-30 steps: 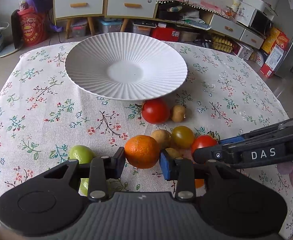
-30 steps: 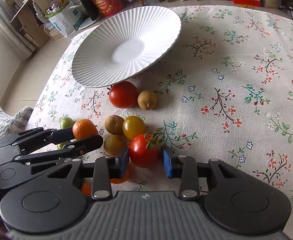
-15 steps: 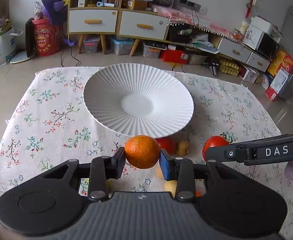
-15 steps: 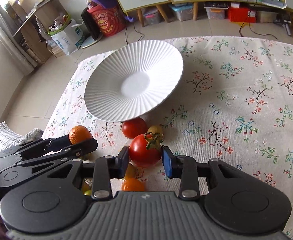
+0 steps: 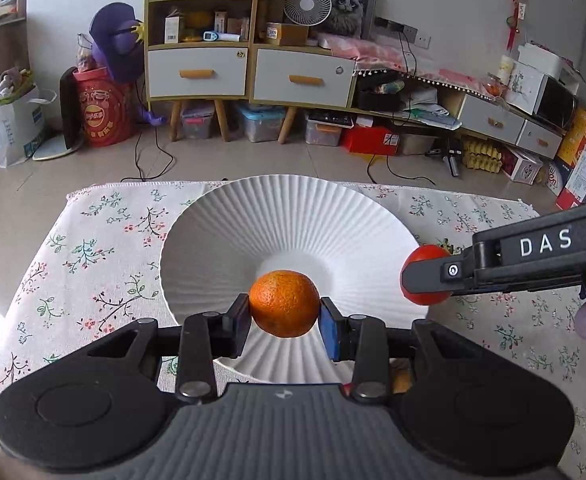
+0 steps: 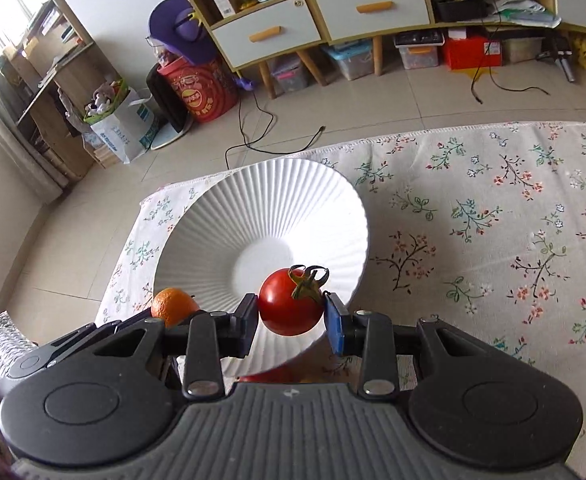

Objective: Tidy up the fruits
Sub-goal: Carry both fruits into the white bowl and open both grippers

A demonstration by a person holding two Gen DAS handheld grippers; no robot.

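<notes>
1. Left wrist view:
   - Orange (image 5: 284,303) sits clamped between the left gripper's (image 5: 285,322) fingers (image 5: 240,322), one pad on each side, and is held off the desk.
   - Straight ahead of the fingers and partly beneath the orange lies a white ribbed plate (image 5: 293,220) with nothing resting on it.
   - The plate stands on a desk (image 5: 93,248) covered with a flowered cloth.
   - To the right of the fingers, the right gripper (image 5: 425,280) reaches in from the edge, marked "DAS", with a tomato (image 5: 423,258) showing behind its tip over the plate's right rim.
   - Below the fingers, behind the gripper body, slivers of red and yellow fruit peek out; what they are cannot be told.

2. Right wrist view:
   - The right gripper's (image 6: 291,320) fingers (image 6: 249,320) are closed on the tomato (image 6: 289,308), its green stem (image 6: 307,280) pointing up and right.
   - Ahead and slightly left of the fingers is the plate (image 6: 253,208), its near rim passing under the tomato.
   - To the left of the fingers, the left gripper (image 6: 165,318) holds the orange (image 6: 171,306) over the plate's left rim.
   - Right of the fingers spreads the desk (image 6: 493,220).
   - Just below the fingers, a strip of red shows behind the gripper body.
</notes>
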